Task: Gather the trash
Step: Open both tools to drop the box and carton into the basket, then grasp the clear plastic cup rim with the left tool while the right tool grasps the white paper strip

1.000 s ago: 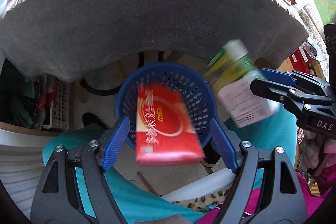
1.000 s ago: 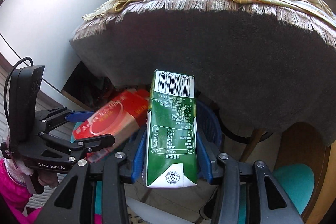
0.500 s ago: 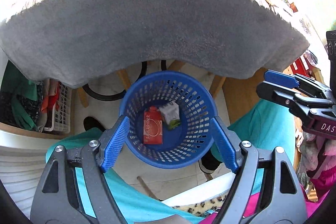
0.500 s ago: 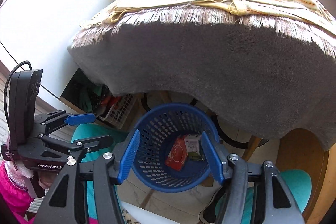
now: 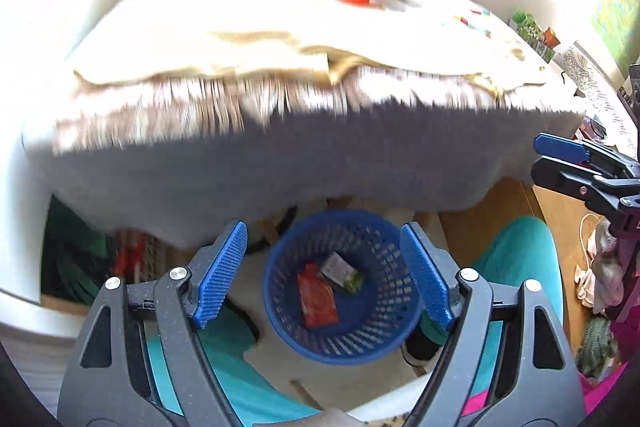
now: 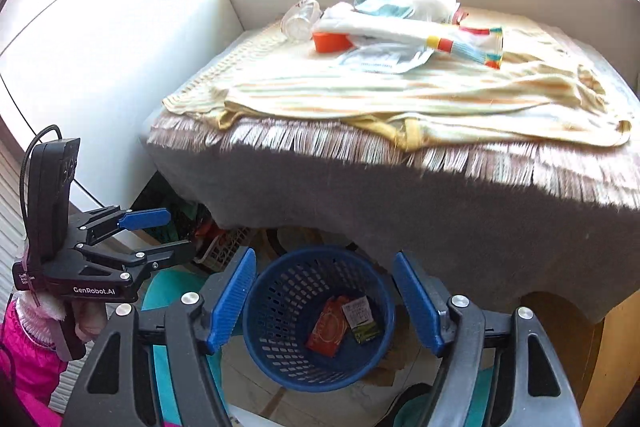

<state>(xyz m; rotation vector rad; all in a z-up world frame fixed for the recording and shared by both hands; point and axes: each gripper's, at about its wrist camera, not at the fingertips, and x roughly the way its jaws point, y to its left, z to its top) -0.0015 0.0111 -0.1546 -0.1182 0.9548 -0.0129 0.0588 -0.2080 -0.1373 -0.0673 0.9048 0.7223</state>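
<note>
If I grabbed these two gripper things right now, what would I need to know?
Left gripper: open, holding nothing.
Right gripper: open, holding nothing.
Both hang above the blue basket on the floor under the table.
Done: red packet and green carton lie in the basket.
Left: the table top holds a plastic bottle, an orange-red item and crumpled wrappers; pick out the trash.

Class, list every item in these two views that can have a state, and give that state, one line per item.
left hand-held gripper: open, empty
right hand-held gripper: open, empty
blue basket: upright on the floor, holds two items
red packet: lying in the basket
green carton: lying in the basket beside the red packet
clear plastic bottle: on its side on the table
striped cloth: spread out, rumpled
</note>
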